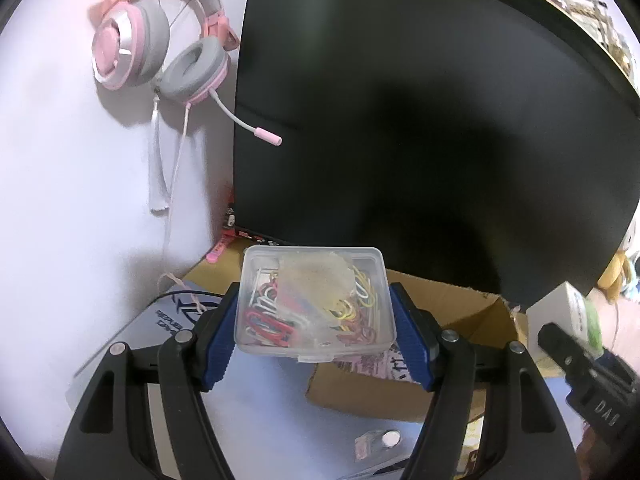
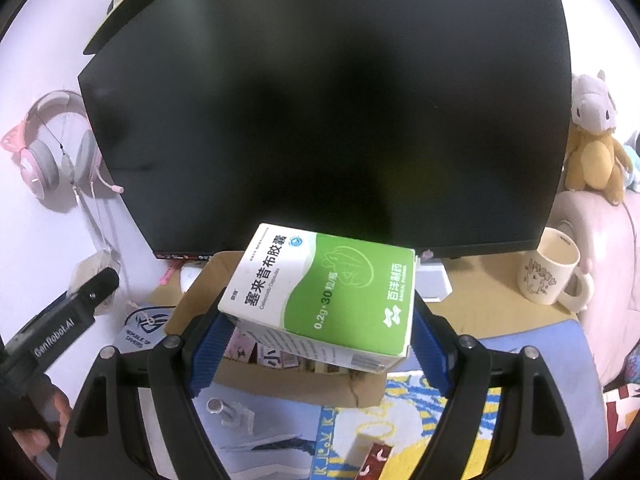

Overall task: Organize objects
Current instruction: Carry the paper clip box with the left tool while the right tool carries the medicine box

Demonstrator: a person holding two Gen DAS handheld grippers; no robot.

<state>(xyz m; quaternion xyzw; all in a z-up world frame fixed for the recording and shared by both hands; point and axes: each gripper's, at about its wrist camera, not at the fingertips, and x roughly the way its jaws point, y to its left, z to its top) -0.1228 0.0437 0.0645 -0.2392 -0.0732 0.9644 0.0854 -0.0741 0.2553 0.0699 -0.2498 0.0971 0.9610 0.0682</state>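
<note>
- Far left on the wall, a pink headset [image 1: 160,36] hangs with its microphone boom reaching toward the dark monitor [image 1: 420,120].
- Your left claw [image 1: 314,324] is gripping a clear plastic box [image 1: 314,304] of coloured paper clips; the blue pads [image 1: 218,340] press on its two short sides.
- That plastic box is held off the surface, in front of the monitor and above the near left part of an open cardboard box [image 1: 452,312].
- Below your left claw, a small round silver piece [image 1: 391,438] lies on the pale surface [image 1: 260,392].
- Your right claw [image 2: 316,320] is clamped on a green-and-white medicine carton [image 2: 328,292], one blue pad on each side of it.
- The medicine carton is tilted, its printed face up, and hangs over the cardboard box, which shows printed items inside.
- In the right wrist view your left claw's black finger shows at the left edge, with your hand [image 2: 36,428] below it.
- Right of the cardboard box, a cream mug [image 2: 550,270] stands on the surface with its handle to the right.
- Farthest right, a plush toy [image 2: 596,140] sits on a pale pink cushion or seat back beside the monitor.
</note>
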